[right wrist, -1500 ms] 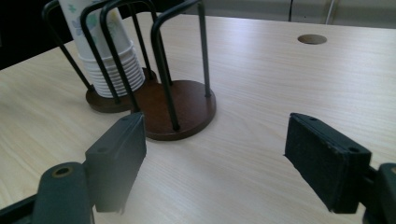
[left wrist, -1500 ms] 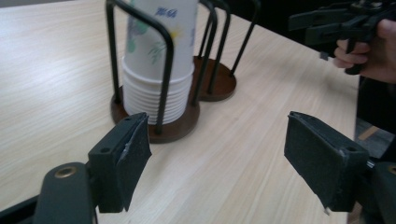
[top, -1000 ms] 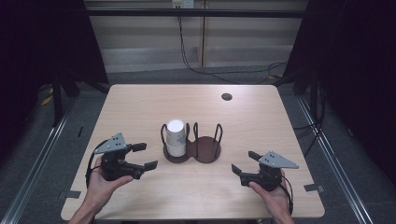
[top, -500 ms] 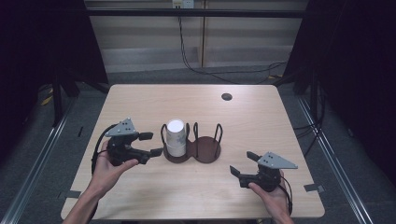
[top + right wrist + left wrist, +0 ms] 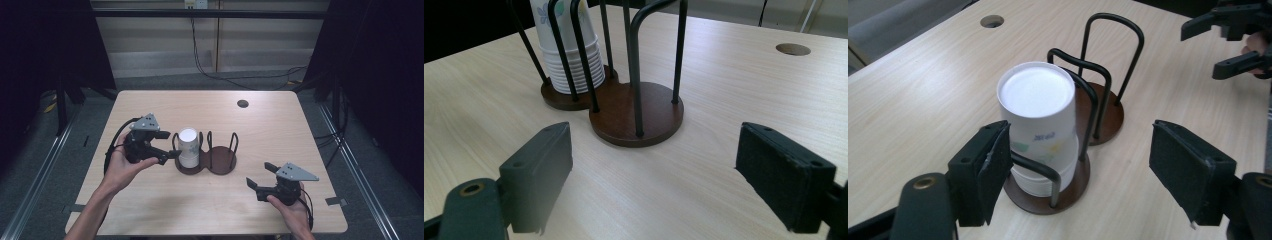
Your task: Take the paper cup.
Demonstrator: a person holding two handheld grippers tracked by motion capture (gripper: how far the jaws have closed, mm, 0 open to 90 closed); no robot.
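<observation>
The left gripper (image 5: 167, 145) hovers just beside the stack of paper cups (image 5: 1040, 125) in the left ring of the wire cup holder (image 5: 220, 161); its jaws, just opening wider, grip nothing. Small blue print on the cup is unreadable. The right gripper (image 5: 260, 176) rests open, well apart.
</observation>
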